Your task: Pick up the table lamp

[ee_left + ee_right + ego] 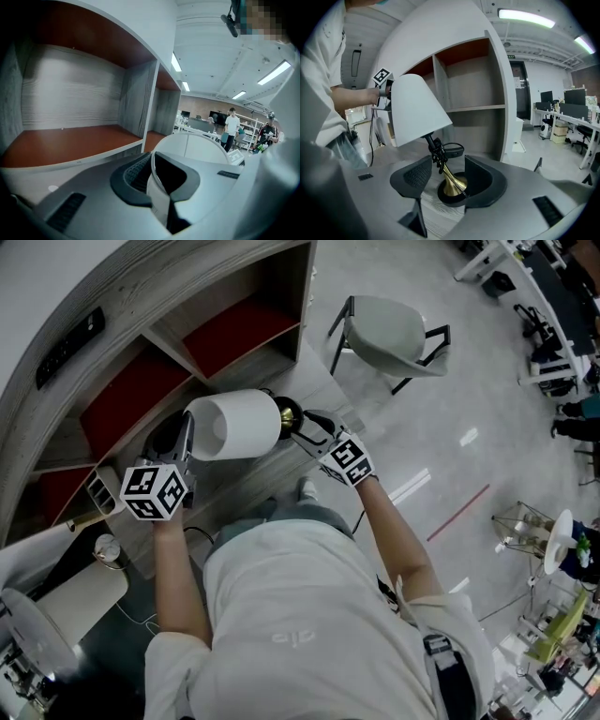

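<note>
The table lamp has a white shade (pixel 239 425) and a brass foot (pixel 288 414) on a black disc, and it leans over toward the left. My left gripper (pixel 187 435) is shut on the shade's rim; in the left gripper view the thin white wall of the shade (pixel 158 199) is pinched between the jaws of that gripper (pixel 154 180). My right gripper (pixel 306 424) is open. In the right gripper view its jaws (pixel 447 179) stand either side of the brass foot (pixel 452 183) without pressing it. Above them the shade (pixel 415 110) tilts left on its dark stem.
A curved shelf unit (pixel 234 324) with red-brown compartments rises right behind the lamp. The lamp's black cord (pixel 453 150) loops on the wood-grain top. A grey chair (pixel 389 334) stands on the floor beyond. People (pixel 232 126) and desks are far off.
</note>
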Demonstrator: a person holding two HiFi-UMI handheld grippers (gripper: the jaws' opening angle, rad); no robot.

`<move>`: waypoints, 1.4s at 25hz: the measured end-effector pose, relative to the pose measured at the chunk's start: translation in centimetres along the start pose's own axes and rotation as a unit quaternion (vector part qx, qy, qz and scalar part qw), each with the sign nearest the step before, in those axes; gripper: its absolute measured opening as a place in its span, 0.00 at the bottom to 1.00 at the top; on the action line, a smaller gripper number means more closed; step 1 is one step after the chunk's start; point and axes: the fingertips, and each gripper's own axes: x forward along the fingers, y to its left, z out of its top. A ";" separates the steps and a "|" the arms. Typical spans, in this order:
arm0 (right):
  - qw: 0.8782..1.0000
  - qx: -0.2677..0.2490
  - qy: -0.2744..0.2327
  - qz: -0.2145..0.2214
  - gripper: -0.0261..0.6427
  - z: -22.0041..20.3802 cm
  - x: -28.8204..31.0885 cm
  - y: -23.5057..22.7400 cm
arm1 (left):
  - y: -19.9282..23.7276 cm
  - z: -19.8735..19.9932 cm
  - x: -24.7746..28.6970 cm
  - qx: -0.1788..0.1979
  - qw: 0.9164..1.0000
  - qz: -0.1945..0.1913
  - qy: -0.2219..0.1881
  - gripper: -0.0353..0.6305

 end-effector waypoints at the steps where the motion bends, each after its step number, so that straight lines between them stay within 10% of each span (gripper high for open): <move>1: 1.000 -0.004 0.004 0.006 0.39 -0.2 0.5 0.0 | 0.2 -0.1 -0.1 -0.002 1.000 0.002 0.000 0.11; 35: 0.961 -0.196 0.148 0.127 0.37 -4.5 13.8 2.4 | 6.5 -3.3 -2.2 -0.093 0.995 0.043 -0.011 0.11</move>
